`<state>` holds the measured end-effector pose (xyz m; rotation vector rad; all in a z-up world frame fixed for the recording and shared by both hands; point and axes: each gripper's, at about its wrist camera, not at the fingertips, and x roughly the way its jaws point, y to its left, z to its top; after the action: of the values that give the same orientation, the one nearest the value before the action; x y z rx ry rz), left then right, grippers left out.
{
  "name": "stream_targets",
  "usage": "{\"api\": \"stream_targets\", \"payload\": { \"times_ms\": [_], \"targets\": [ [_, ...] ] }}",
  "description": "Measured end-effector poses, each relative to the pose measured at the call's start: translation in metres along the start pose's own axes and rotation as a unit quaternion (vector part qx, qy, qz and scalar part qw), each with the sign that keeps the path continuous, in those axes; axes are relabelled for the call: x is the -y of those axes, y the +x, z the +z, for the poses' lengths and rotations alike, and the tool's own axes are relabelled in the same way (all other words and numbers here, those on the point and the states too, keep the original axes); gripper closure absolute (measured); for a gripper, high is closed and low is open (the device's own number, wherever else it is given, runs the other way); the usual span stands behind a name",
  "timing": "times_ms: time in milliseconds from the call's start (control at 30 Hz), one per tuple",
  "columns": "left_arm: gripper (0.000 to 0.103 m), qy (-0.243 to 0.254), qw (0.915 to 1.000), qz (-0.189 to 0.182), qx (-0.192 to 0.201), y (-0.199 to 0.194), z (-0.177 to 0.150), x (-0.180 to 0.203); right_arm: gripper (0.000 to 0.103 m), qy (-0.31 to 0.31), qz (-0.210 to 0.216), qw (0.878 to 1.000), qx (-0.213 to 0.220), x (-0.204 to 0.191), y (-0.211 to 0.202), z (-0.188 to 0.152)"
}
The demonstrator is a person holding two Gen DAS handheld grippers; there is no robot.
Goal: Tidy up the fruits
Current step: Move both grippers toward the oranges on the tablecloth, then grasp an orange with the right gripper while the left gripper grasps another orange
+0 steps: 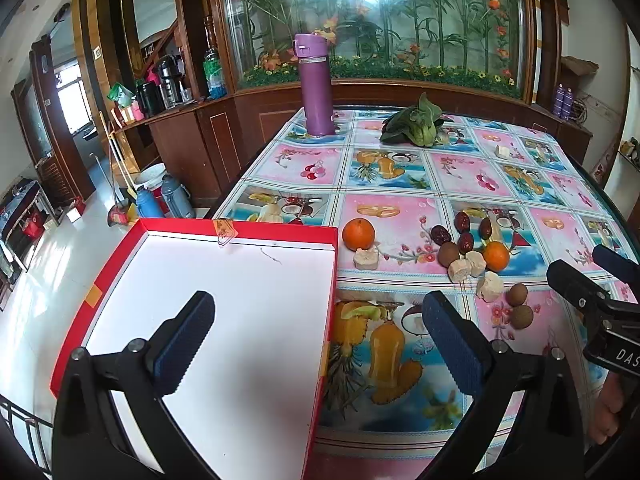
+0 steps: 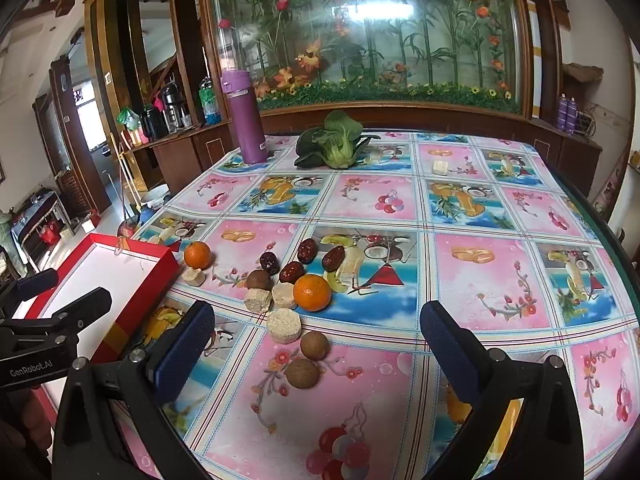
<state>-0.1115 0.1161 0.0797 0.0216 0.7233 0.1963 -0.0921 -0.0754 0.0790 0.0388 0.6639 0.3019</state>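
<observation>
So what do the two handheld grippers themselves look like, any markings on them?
Both are alike: the left gripper and the right gripper have glossy black curved plastic arms with silver bolts, ending in flat dark blue pads with a ribbed, textured face. White lettering reads "GenRobot.AI" on the left gripper's body and "DAS", cut off, on the right one's. No cables or sleeves show.
</observation>
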Motion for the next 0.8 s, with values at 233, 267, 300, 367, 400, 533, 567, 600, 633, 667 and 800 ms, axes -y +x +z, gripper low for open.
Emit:
{"api": "stream_targets", "payload": {
  "times_ms": [233,267,300,367,400,533,567,600,633,667,800],
  "targets": [
    [0.0,0.003,1.0,0.004,-0.004,0.01,0.012,0.001,0.003,-0.009,0.005,1.0,-0.011,-0.002,0.014,0.012],
    [0.0,0.006,1.0,0.003,-0.005,0.013,0.015,0.002,0.004,-0.01,0.007,1.0,-0.014,-0.001,0.018,0.015],
    [0.0,0.008,0.9999,0.001,-0.007,0.016,0.017,0.002,0.004,-0.01,0.009,1.0,-0.017,-0.001,0.021,0.016],
    [0.0,0.015,0.9996,-0.017,-0.018,0.026,0.025,0.003,0.01,-0.007,0.017,1.0,-0.026,0.002,0.03,0.02],
    [0.0,0.018,0.9991,-0.028,-0.027,0.033,0.029,0.003,0.011,-0.004,0.022,0.999,-0.035,0.003,0.037,0.021],
    [0.0,0.027,0.9954,-0.069,-0.061,0.068,0.054,-0.005,0.034,0.018,0.041,0.996,-0.074,0.01,0.061,0.023],
    [0.0,0.029,0.9949,-0.073,-0.064,0.077,0.06,-0.007,0.038,0.026,0.045,0.995,-0.082,0.011,0.066,0.023],
    [0.0,0.033,0.9938,-0.084,-0.066,0.084,0.065,-0.007,0.041,0.029,0.048,0.995,-0.085,0.012,0.07,0.023],
    [0.0,0.042,0.9914,-0.1,-0.072,0.093,0.071,-0.006,0.044,0.031,0.05,0.994,-0.09,0.012,0.073,0.022],
    [0.0,0.05,0.99,-0.108,-0.076,0.097,0.074,-0.004,0.047,0.031,0.052,0.994,-0.096,0.012,0.077,0.022],
    [0.015,0.102,0.979,-0.145,-0.101,0.115,0.076,0.016,0.052,0.035,0.065,0.991,-0.113,0.012,0.087,0.017]
  ]
}}
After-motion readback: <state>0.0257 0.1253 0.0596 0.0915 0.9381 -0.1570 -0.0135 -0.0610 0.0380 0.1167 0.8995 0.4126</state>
